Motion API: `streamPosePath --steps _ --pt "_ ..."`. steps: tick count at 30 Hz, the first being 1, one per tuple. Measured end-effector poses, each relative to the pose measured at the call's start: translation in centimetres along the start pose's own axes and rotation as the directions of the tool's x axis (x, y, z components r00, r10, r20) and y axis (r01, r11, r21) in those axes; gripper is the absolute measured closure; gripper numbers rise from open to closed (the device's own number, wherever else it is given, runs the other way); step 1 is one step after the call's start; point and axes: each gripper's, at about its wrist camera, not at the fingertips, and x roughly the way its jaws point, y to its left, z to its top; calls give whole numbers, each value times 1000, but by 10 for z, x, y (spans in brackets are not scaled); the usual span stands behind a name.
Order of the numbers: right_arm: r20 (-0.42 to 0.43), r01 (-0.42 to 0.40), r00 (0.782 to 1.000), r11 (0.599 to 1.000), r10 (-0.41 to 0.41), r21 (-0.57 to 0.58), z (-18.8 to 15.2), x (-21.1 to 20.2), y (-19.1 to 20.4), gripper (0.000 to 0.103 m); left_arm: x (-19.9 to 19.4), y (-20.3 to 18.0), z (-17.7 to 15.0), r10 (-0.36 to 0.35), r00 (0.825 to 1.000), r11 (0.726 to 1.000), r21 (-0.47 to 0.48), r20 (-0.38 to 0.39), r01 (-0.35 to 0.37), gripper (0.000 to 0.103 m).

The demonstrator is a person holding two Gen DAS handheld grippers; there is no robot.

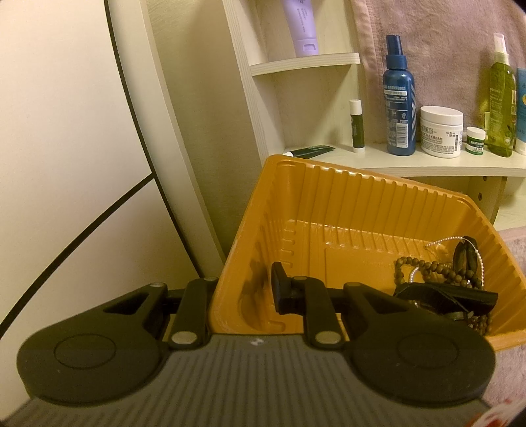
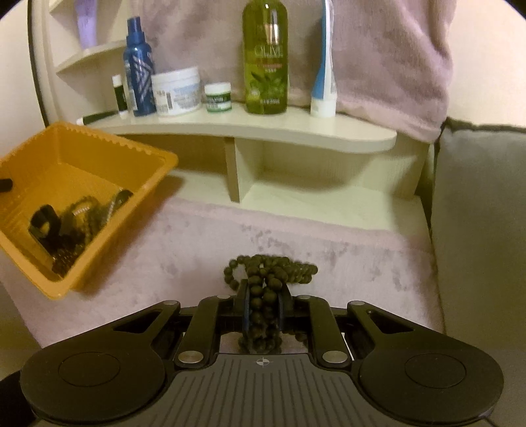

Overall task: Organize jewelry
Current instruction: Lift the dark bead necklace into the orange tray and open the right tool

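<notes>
Left tongs [image 1: 245,289] gripping the orange tray [image 1: 328,203] by its wall; right tongs [image 2: 263,308], beside that tray, clamping the dark bead bracelet [image 2: 266,272].

The ribbed tray [image 1: 328,200] is orange-yellow. In it lie a brown wooden bead bracelet [image 1: 437,267], a white pearl strand [image 1: 440,243] and a black strap [image 1: 460,295]. The bead string [image 2: 263,289] in the black right gripper [image 2: 263,308] is dark olive-brown, over a pale pink plush cloth [image 2: 328,243]. On the cream shelf [image 2: 263,126] stand a blue spray bottle [image 2: 139,75] with a white zigzag pattern, a white cream jar [image 2: 177,92], a green olive-oil bottle [image 2: 265,59] and a lilac tube [image 1: 300,26]. The cushion [image 2: 480,213] is grey.
</notes>
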Motion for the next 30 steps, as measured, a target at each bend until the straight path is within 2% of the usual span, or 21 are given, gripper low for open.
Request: streamPosePath --steps 18,30 --pt "75 -35 996 998 38 -45 40 -45 15 88 -3 -1 3 -3 1000 1000 9 6 3 85" --pt "146 -84 984 990 100 -115 84 -82 39 88 -4 -1 2 -7 1000 1000 9 10 7 85"
